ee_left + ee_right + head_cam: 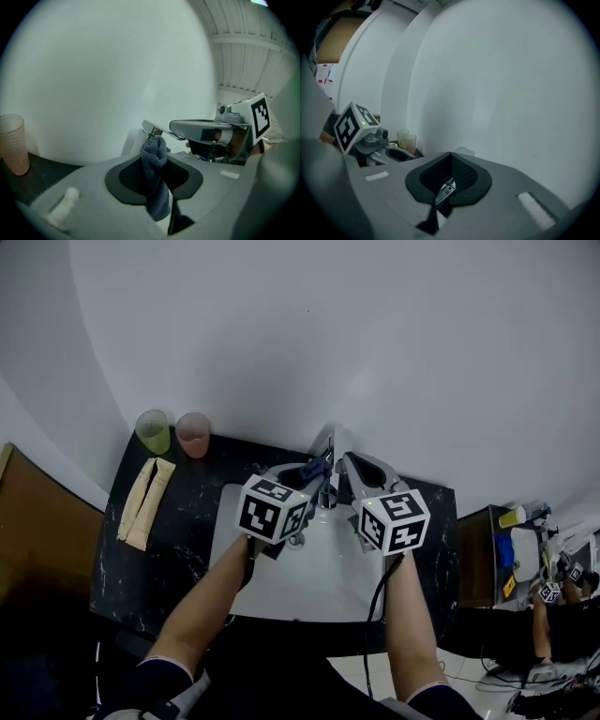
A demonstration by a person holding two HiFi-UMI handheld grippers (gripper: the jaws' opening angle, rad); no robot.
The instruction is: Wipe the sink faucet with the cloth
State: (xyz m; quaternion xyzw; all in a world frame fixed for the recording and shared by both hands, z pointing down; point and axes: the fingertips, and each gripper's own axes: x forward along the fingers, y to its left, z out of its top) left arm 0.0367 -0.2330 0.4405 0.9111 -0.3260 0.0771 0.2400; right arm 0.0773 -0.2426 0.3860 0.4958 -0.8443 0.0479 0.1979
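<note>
Counts first: you hold two grippers, each with one black-and-white marker cube. There is one faucet, one cloth, one sink, two cups and one folded beige towel.

Your left gripper is clamped on the cloth, a dark blue-grey, soft, nubby rag. It is bunched between the pads, with a tail hanging below them. The top of the cloth is right at the faucet, a shiny chrome piece with a flat spout; contact looks likely but I can't confirm it.

The jaws of your right gripper are together with nothing pinched between them. A sliver of chrome shows through the gap under the pads. This gripper sits just right of the faucet, with its tip close to the left one.

The sink is a smooth white basin set in a black, white-veined stone counter. Both cups are ribbed, translucent plastic. The green cup and the pink cup stand side by side at the back left of the counter. The towel lies flat just in front of them, in long folded strips.

Pose: both of your forearms are bare and reach forward over the basin, converging on the faucet. Both grippers tilt slightly downward. The wall behind is plain white.
</note>
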